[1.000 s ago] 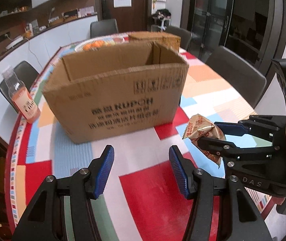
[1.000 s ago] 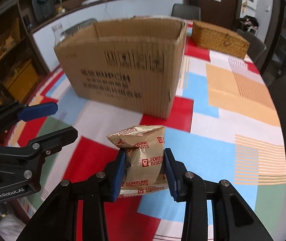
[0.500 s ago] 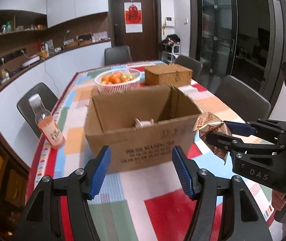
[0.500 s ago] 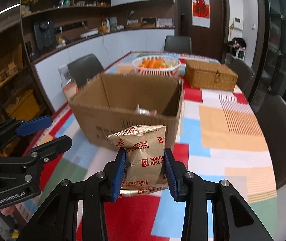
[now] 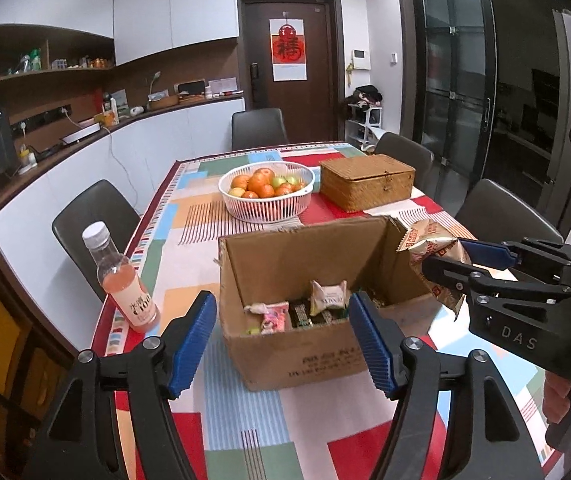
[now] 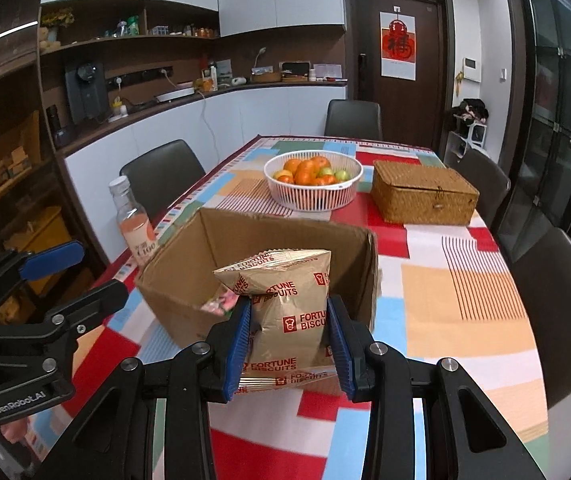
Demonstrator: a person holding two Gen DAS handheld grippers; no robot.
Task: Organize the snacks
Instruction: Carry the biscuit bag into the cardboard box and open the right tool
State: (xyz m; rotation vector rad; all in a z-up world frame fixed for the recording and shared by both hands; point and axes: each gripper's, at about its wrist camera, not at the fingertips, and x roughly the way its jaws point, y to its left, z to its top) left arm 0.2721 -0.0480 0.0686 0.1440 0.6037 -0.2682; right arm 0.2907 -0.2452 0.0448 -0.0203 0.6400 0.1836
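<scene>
Over the last sec both grippers rose: the views went from facing the side of the open brown cardboard box (image 5: 305, 304) w/ printed lettering to looking down into it, so the small wrapped snacks (image 5: 327, 298) already inside came into sight. My read: the carry was nearly done & only the drop-in was left.

The right gripper (image 6: 289, 334) was clenched on the gold foil "Fortune Biscuits" packet (image 6: 285, 304), both blue ribbed pads (image 6: 238, 338) pressed into its sides, bag upright w/ the crimped top edge above the pads. In the left wrist view that packet (image 5: 429, 246) sat in the air just beside the box's right wall, about at rim height, not yet over the opening.

The left gripper (image 5: 283, 338) was spread wide, blue pads apart w/ nothing between them, hovering in front of the box's near wall, not touching it as far as I could tell.

A clear bottle of pink drink w/ a white cap (image 5: 119, 276) stood left of the box on the colourful patchwork tablecloth (image 5: 245, 412).
</scene>
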